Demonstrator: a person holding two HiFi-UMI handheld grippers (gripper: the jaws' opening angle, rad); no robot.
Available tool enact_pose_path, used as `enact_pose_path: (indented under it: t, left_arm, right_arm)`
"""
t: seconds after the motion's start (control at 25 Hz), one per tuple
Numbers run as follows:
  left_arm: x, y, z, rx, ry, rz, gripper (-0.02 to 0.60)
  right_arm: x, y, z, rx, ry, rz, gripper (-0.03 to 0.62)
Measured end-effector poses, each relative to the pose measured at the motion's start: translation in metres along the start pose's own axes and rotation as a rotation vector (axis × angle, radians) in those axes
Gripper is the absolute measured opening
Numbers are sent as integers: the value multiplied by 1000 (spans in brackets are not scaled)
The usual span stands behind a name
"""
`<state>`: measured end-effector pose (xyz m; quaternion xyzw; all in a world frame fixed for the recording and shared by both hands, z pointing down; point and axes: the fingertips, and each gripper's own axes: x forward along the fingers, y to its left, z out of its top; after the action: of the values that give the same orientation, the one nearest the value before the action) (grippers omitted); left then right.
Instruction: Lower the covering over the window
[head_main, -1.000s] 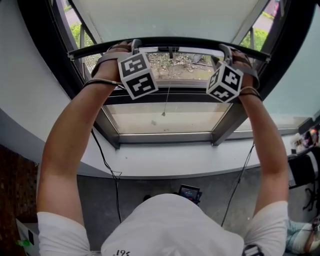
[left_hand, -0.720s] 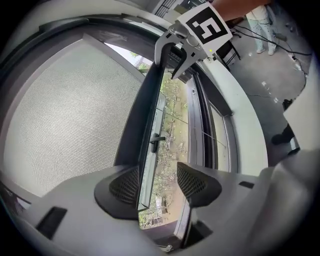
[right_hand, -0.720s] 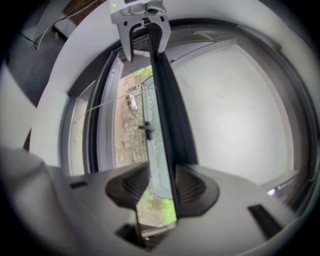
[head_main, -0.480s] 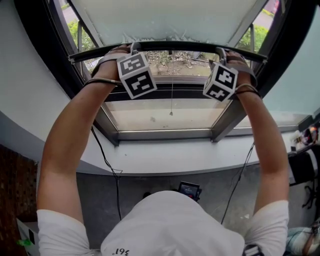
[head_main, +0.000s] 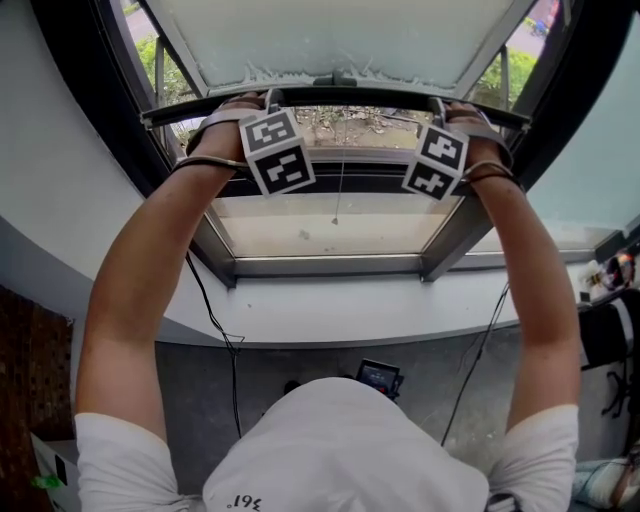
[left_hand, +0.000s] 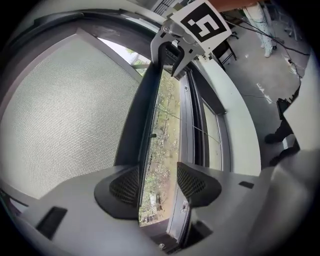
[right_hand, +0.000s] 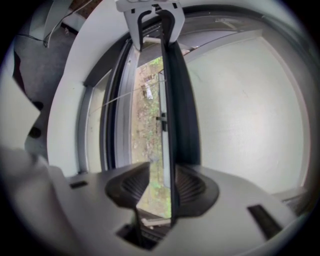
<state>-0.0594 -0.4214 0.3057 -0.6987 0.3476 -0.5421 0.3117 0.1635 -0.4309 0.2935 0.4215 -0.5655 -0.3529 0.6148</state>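
Observation:
The window covering is a pale roller blind with a black bottom bar across the window's upper part. My left gripper and right gripper both straddle that bar, left and right of its middle. In the left gripper view the bar runs between the jaws of the left gripper, lying against one pad with daylight beside the other. In the right gripper view the bar likewise touches only one pad of the right gripper. Both stand open around the bar.
A thin pull cord hangs from the bar's middle in front of the lower pane. Below lies the white sill, then a grey floor with cables and a small device. Dark window frame posts flank the pane.
The bar has come down a little over the window with both grippers on it. The right gripper's marker cube has tilted slightly.

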Motion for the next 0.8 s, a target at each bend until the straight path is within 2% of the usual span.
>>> enact_pose_path:
  t: [0.28, 0.8]
  left_arm:
    - [18, -41, -8, 17, 39, -79, 233]
    - [28, -61, -14, -4, 43, -121, 233]
  right_arm:
    - [11, 43, -2, -48, 34, 120, 166]
    - [17, 67, -1, -42, 38, 157, 167]
